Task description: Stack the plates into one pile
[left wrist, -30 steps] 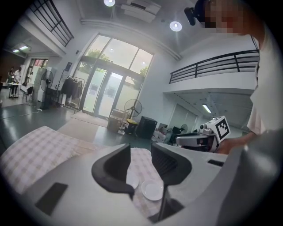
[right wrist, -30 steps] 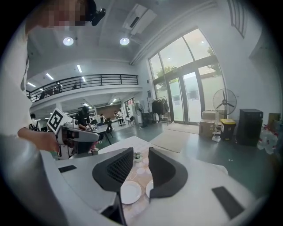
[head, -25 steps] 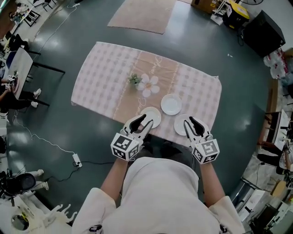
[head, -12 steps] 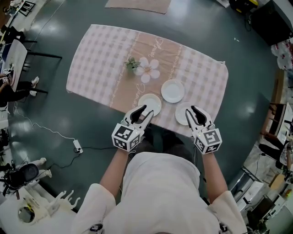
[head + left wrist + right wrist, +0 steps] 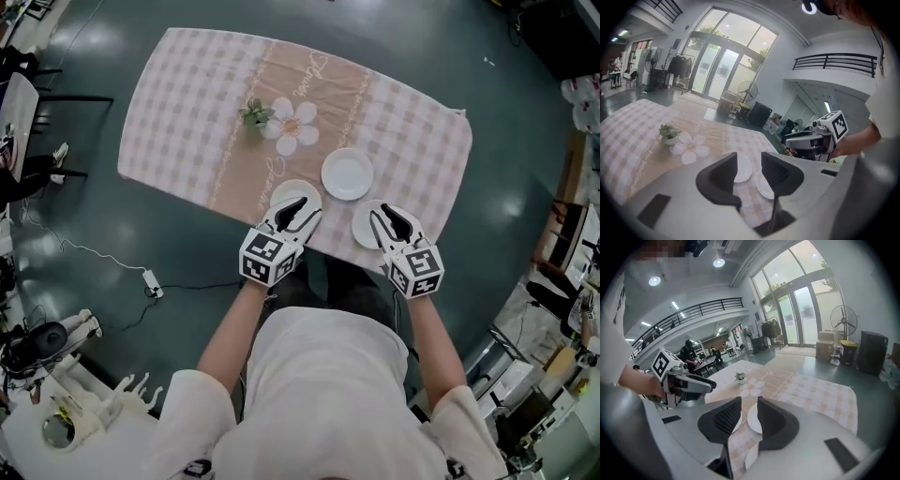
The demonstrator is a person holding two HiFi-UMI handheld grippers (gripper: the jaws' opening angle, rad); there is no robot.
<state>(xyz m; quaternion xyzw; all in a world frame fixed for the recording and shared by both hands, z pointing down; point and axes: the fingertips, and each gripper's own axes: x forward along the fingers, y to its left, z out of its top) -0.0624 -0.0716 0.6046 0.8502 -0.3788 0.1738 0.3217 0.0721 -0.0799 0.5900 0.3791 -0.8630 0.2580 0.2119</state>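
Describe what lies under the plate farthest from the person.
The far plate rests on the checked tablecloth, at the edge of its beige stripe. The cloth directly beneath and the tabletop are covered, unseen.

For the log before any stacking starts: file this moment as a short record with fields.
plates: three, white, lying singly on the cloth, none stacked
near-left plate: left tool poised over its near edge
far plate: clear of both tools
near-right plate: right tool poised over it
left tool: open, jaws have just been opening, nothing gripped
right tool: open, nothing gripped
table: checked cloth; small potted plant beside a flower-shaped mat
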